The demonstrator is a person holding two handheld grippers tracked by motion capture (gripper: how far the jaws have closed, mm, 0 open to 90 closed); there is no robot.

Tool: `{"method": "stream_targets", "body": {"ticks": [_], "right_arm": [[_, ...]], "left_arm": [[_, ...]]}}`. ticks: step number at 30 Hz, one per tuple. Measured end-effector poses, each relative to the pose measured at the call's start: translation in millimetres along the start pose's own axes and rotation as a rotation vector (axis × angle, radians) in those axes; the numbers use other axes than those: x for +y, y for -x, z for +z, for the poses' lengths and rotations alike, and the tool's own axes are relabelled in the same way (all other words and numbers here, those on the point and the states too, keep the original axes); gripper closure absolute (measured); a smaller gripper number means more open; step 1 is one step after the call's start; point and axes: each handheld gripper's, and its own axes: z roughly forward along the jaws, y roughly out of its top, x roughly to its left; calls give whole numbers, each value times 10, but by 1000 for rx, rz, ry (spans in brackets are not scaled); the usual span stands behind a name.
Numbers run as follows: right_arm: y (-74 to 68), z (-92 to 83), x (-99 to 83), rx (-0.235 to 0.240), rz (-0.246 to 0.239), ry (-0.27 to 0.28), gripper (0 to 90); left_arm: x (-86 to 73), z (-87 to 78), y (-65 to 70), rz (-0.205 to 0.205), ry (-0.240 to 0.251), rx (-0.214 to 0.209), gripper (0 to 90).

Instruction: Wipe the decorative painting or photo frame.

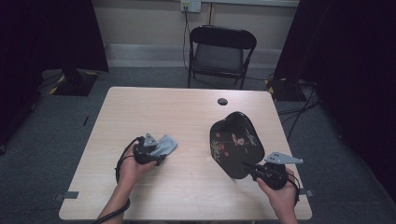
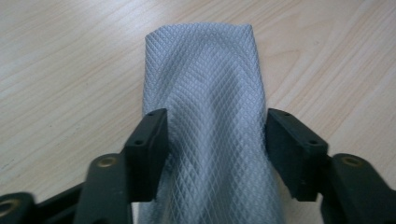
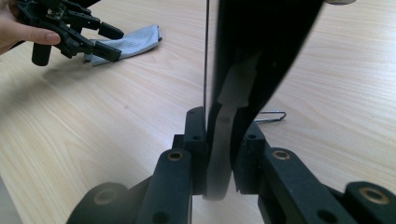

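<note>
A pale wood-grain table [image 1: 187,116] sits in the middle of the frame, on a grey carpeted floor [image 1: 42,154]. A small round dark hole [image 1: 222,101] marks the tabletop near its far edge. Behind the table, at upper centre, stands a black folding chair [image 1: 221,53]. A cream wall [image 1: 140,23] runs along the top, with a white socket [image 1: 190,5] and a cable hanging from it. Black curtains [image 1: 46,32] fill the upper left and right side. Cables [image 1: 299,109] trail over the floor at right. The light is dim.
</note>
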Motion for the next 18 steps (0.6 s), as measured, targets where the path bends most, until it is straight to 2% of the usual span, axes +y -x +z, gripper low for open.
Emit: {"method": "stream_targets", "body": {"ticks": [5, 7, 9, 14, 17, 18], "right_arm": [[-1, 0, 1, 0, 3, 0, 788], [-1, 1, 3, 0, 2, -1, 788], [-5, 3, 6, -1, 0, -1, 788], [-2, 6, 4, 5, -2, -2, 788], [-4, 10, 9, 4, 1, -3, 788], [-12, 19, 13, 5, -5, -3, 788]], "left_arm": [[20, -44, 8, 25, -38, 26, 599], [28, -64, 2, 20, -49, 28, 677], [16, -72, 3, -10, -42, 16, 732], [-17, -112, -2, -58, -32, -33, 784], [-18, -136, 28, -48, -39, -44, 786], [-28, -141, 55, -55, -34, -64, 786]]}}
